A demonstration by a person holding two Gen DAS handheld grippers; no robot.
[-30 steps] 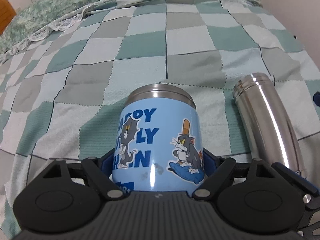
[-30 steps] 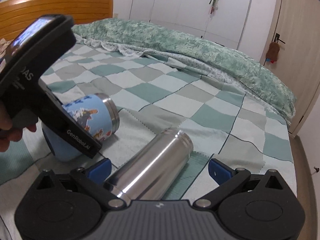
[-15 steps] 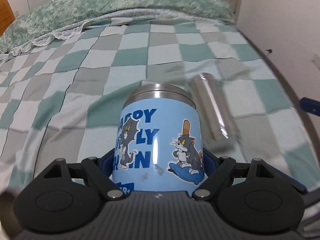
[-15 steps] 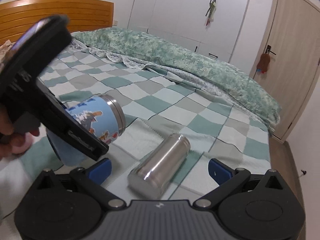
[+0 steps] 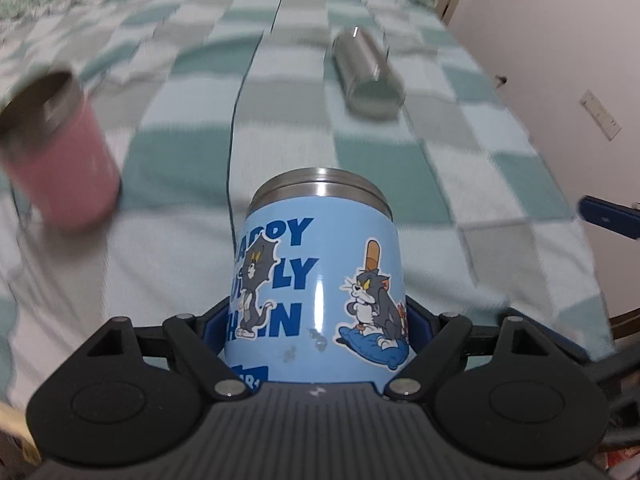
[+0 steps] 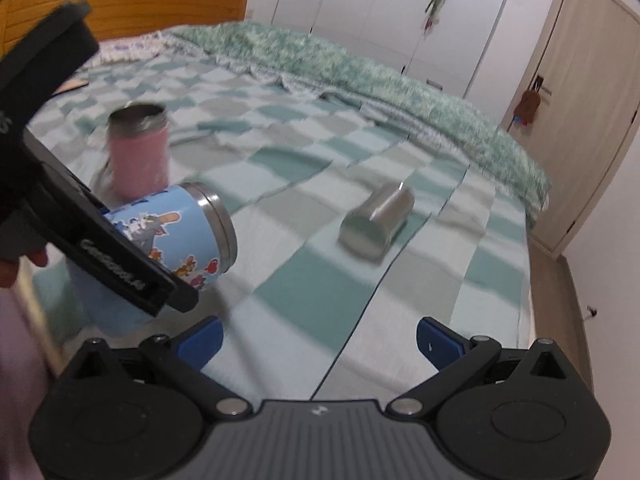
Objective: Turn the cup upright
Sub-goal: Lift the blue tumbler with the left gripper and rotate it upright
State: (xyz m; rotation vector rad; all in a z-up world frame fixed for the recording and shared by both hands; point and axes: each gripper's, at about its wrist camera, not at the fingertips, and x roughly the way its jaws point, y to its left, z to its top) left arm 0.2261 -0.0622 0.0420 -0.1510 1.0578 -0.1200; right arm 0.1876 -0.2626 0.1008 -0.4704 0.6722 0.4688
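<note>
Left wrist view: the left gripper (image 5: 320, 328) has its jaws clenched on the lower body of the blue cup (image 5: 320, 276), whose steel rim points away from the camera. The blue pads press the cup from both sides. Printed on the cup are cartoon cat stickers and blue lettering, partly hidden; "LY" and fragments like "ADDY" can be read. Beyond it lies the checked bed cover (image 5: 400, 172). A pink cup (image 5: 60, 160) stands at the left, steel rim up, blurred. A steel tumbler (image 5: 368, 76) lies on its side farther off, right of centre. One blue pad of the other gripper pokes in at the right edge.

Right wrist view: the right gripper (image 6: 320, 338) has its jaws spread wide and released, with nothing between them and only the bed cover (image 6: 304, 280) beyond. Only this view shows the cup's pose from outside: the blue cup (image 6: 176, 236) is held off the bed, tilted with its rim toward the right and a little downward, gripped by the left gripper (image 6: 132, 276), whose black finger bears writing too blurred to read surely. The pink cup (image 6: 140, 152) stands upright behind it. The steel tumbler (image 6: 378, 220) lies on its side, well apart. A wooden headboard (image 6: 120, 4), a white wardrobe (image 6: 400, 12) and a door (image 6: 588, 112) also appear here.
</note>
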